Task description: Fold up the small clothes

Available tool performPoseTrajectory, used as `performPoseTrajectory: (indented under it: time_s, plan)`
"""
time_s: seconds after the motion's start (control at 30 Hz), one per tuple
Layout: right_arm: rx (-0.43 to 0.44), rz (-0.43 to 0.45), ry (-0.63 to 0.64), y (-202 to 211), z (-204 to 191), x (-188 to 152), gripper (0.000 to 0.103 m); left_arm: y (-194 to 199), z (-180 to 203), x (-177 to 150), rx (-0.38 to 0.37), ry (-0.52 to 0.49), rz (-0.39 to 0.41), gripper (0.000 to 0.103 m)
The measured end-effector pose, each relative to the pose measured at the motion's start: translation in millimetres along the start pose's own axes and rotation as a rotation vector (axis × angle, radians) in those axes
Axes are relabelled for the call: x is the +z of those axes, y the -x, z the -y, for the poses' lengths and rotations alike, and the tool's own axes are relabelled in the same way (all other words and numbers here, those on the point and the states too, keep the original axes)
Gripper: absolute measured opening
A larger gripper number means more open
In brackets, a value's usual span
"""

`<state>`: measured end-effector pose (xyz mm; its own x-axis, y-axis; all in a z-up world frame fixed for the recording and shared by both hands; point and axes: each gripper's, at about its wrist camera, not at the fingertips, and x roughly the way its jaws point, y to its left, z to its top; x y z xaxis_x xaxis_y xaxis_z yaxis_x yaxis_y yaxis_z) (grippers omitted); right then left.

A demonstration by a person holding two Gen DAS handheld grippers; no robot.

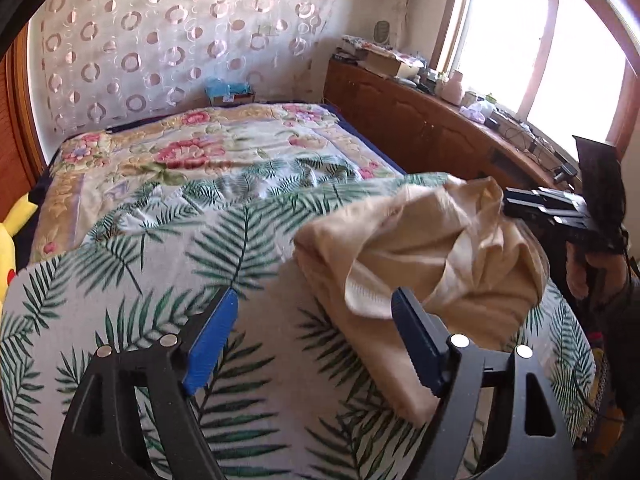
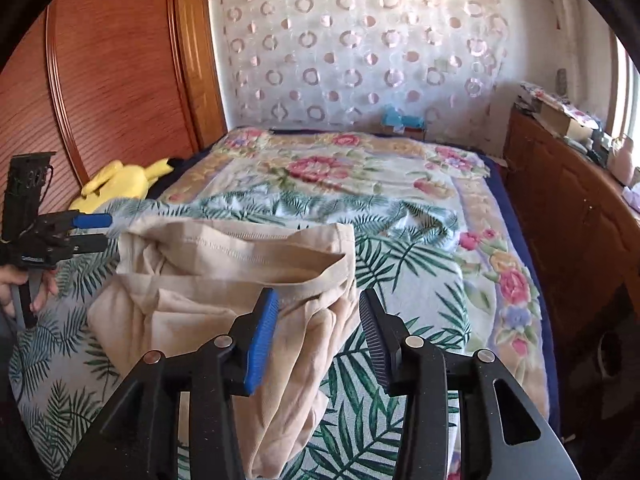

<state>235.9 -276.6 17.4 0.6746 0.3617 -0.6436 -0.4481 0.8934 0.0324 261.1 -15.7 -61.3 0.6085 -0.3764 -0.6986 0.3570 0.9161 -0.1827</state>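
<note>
Resting in a loose, half-doubled heap at centre-right of the left wrist view: beige garment [image 1: 420,248], on the palm-leaf sheet [image 1: 140,280] of the bed, likely dropped there so the fold can settle. Left tongs [image 1: 312,320] spread wide at lower centre, gripping nothing, one pad just beside the cloth. Right tongs [image 2: 318,312] parted too, empty, poised over the garment's near hem, probably for regrasping.

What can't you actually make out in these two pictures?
- Beige garment: its type; bunched folds hide its shape in both views.
- Clutter on the wooden cabinet: too small and glare-washed in the left wrist view.
- Yellow plush toy: cut off by the left wrist view's edge.
- Person: only a hand shows, at the right wrist view's edge.
</note>
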Motion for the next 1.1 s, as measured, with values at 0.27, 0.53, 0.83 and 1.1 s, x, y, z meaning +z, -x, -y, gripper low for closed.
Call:
performPoseTrajectory:
  time_s: [0.27,0.53,0.83,1.1]
  plan:
    - [0.094,-0.035,0.013,-33,8,34,0.003,-9,6,-16,-0.005,-0.027,-0.062,0.080]
    - [-0.120,0.052,-0.176,-26,51,52,0.002,-16,15,-9,-0.020,-0.037,-0.059,0.080]
    - [-0.163,-0.004,-0.177,-15,53,46,0.042,-30,5,13,0.014,0.019,-0.046,0.080]
    - [-0.055,-0.029,-0.129,17,26,15,0.059,-34,9,8,-0.005,0.019,-0.063,0.080]
